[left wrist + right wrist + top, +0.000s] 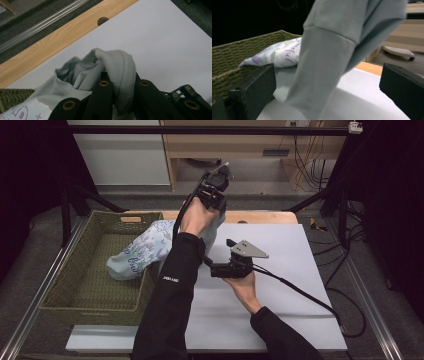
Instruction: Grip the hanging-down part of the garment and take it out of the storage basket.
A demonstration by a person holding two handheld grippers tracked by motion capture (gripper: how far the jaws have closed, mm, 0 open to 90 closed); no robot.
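— Where's our pale blue sweatshirt [145,251]?
— Spilling from the green woven basket [75,275]; our left gripper [120,100] pinches its ribbed cuff above it.
— Our right gripper [327,85]?
— Jaws wide around the hanging sleeve.

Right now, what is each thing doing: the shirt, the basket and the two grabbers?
Pale blue garment: lifted at one end, rest draped over the basket's rim.
Green basket: upright, holding part of the garment.
Left gripper: jaws shut on the garment's ribbed edge.
Right gripper: jaws open around the hanging sleeve.
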